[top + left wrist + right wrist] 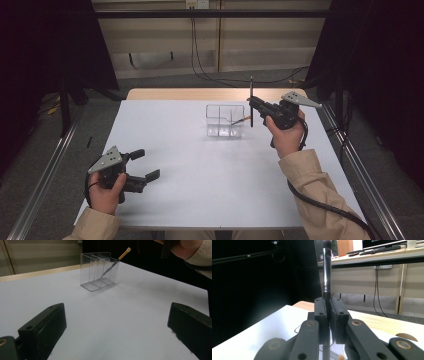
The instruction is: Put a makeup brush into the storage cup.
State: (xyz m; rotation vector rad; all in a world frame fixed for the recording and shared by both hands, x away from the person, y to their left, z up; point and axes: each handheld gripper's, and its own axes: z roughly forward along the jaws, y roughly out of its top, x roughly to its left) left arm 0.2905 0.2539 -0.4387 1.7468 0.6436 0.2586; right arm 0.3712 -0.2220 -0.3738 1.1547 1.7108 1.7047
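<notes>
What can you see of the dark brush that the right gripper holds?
The brush is a thin, dark stick with a shiny, metal-looking sleeve and dark bristles at the top. It stands upright, clamped between the shut jaws of the right gripper, above the white table, just right of the clear holder. Nothing else touches it.

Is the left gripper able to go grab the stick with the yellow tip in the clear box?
Probably yes. The left gripper is open, and bare table lies between it and the clear box. The stick pokes above the rim. The right gripper, holding a brush, hovers close by.
</notes>
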